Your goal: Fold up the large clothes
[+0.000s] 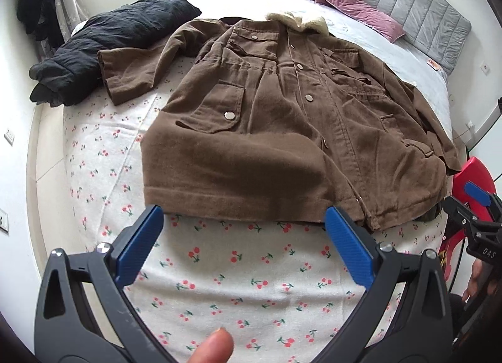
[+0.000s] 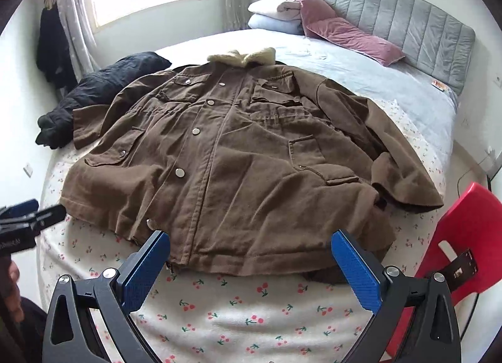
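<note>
A large brown jacket (image 1: pixel 276 124) with a cream fleece collar (image 1: pixel 295 19) lies spread face up on the bed, hem toward me, buttoned down the front; it also shows in the right wrist view (image 2: pixel 238 159). One sleeve (image 1: pixel 131 71) lies out to the left, the other (image 2: pixel 404 162) to the right. My left gripper (image 1: pixel 244 225) is open and empty, just short of the hem's left part. My right gripper (image 2: pixel 251 253) is open and empty at the hem's middle. The right gripper also shows at the left wrist view's right edge (image 1: pixel 480 206).
The bed has a cherry-print sheet (image 1: pixel 238 284). A black garment (image 1: pixel 103 46) lies at the far left of the bed. Pink pillows (image 2: pixel 348 35) and folded bedding (image 2: pixel 276 14) sit by the grey headboard (image 2: pixel 408 21). A red chair (image 2: pixel 464 237) stands at the right.
</note>
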`<action>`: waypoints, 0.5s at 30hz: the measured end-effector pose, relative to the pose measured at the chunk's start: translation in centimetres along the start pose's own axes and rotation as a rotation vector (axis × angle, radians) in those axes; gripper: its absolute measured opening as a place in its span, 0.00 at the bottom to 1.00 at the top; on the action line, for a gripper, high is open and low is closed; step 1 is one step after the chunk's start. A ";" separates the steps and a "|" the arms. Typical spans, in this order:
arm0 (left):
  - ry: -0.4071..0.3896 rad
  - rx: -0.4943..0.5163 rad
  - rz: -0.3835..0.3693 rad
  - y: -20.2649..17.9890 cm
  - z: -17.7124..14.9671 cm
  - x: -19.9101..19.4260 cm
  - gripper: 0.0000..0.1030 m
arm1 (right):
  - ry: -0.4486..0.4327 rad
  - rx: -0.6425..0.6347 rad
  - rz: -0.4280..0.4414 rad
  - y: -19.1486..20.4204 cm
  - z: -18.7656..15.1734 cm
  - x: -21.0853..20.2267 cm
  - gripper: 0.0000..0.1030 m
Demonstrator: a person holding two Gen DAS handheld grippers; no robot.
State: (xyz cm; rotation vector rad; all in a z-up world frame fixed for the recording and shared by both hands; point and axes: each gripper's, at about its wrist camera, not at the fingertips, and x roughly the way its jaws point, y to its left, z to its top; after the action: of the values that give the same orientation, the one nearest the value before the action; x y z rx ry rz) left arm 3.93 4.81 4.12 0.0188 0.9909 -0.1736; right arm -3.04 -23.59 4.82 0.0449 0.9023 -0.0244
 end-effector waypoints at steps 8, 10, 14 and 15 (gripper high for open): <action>0.052 0.056 -0.114 6.8 3.4 2.9 0.99 | 0.042 -0.068 0.087 -7.1 -0.3 -0.1 1.00; 0.043 0.096 -0.167 8.0 3.8 3.5 0.99 | 0.060 -0.062 0.087 -8.8 -0.5 0.2 1.00; 0.048 0.150 -0.235 9.7 3.4 4.4 0.99 | 0.086 -0.021 0.110 -11.7 -1.8 1.2 1.00; 0.054 0.157 -0.249 10.2 3.1 4.7 0.99 | 0.088 -0.015 0.117 -12.2 -2.2 1.5 1.00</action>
State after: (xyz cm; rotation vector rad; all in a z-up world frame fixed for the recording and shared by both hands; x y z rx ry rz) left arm 10.62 13.94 1.25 0.0436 1.0300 -0.4810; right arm -4.34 -35.64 1.88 0.0857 0.9867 0.0941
